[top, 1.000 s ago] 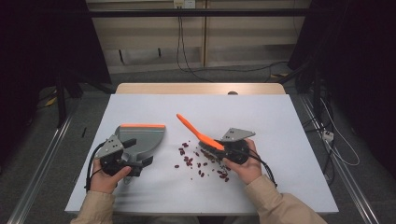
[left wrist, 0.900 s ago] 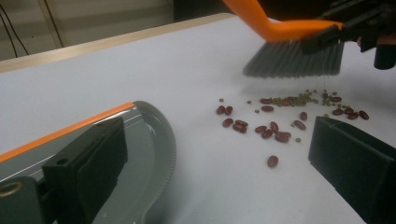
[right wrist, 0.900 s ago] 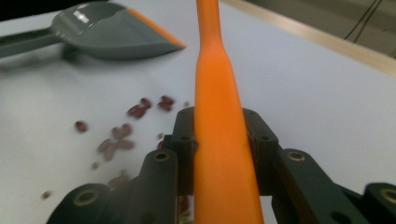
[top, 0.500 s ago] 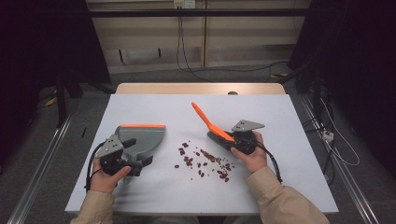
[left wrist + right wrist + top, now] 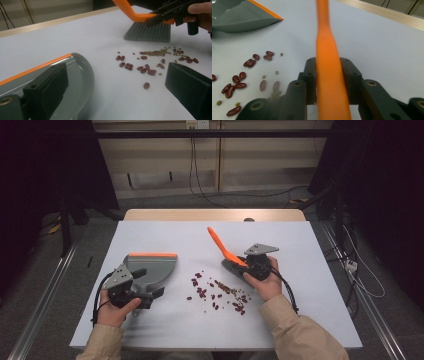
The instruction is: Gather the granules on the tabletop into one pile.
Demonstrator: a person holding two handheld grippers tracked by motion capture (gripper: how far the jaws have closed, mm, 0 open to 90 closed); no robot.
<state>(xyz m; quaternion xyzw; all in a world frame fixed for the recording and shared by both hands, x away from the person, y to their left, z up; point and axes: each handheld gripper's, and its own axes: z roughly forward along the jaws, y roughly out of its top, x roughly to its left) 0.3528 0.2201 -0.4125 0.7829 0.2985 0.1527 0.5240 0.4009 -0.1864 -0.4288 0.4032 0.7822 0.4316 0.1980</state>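
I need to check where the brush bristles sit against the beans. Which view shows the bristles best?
The left gripper view: the grey bristles rest on the table just beyond the beans. The high view shows them small, and the right gripper view shows the orange handle.

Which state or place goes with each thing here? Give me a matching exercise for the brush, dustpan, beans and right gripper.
Things:
1. brush
2. dustpan
3. beans
4. right gripper

States or places:
A. scattered loose on the table
B. bristles down on the table, beyond the beans in the left gripper view
C. shut on an orange handle
D. grey with an orange edge, at the left gripper

Pairs: 1-B, 2-D, 3-A, 4-C
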